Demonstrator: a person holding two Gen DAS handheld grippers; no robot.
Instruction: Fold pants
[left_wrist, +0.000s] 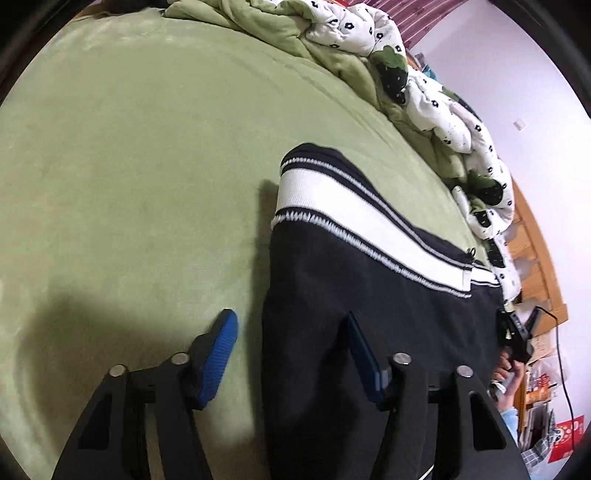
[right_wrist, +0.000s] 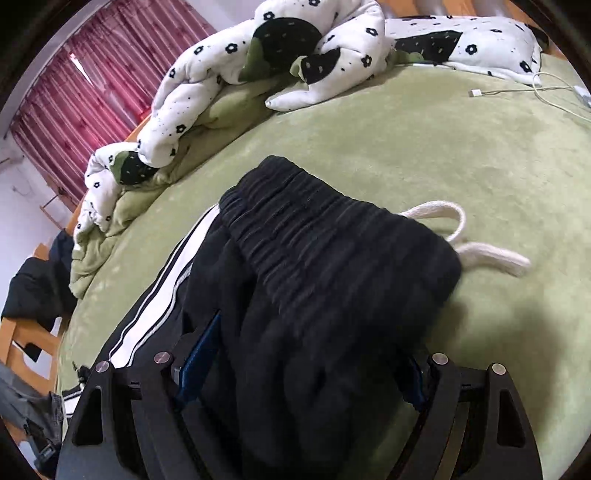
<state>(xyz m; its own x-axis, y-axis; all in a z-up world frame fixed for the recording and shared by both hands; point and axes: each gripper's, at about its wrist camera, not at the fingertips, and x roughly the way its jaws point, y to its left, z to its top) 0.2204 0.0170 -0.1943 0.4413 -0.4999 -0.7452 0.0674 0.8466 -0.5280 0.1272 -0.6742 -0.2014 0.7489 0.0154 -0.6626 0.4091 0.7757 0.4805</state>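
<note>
**Pants doubled over on the bed, fold not yet finished**

On the green bedspread (left_wrist: 129, 166) the black pants (left_wrist: 351, 295) lie stretched along the near side, their white side stripe (left_wrist: 351, 210) running away toward the rumpled flower-print quilt (left_wrist: 443, 122) at the far edge.

Starting at the left: the left gripper (left_wrist: 291, 354) stands partly open at the pants' left edge. Its left blue pad hangs over bare bedspread; the other is over the dark cloth. The fabric edge sits between the jaws, but neither pad seems to press on it, so I'd say nothing is held there.

Moving right, the right gripper (right_wrist: 306, 373) has its jaws spread wide, with a thick bundle of black fabric lying between them. The ribbed waistband (right_wrist: 332, 229) is heaped just ahead of it, and the white drawstring (right_wrist: 480, 251) spills out onto the bedspread to the right. The right pad is mostly hidden behind the cloth, so whether it touches I cannot tell; the jaws look too wide to be pinching.

As for progress, the stripe sits along one side with the black cloth doubled beside it, so the legs look to be laid together lengthwise. The waistband end is bunched, not flat. What remains, as I judge it, is smoothing that end and bringing the length over on itself.
</note>
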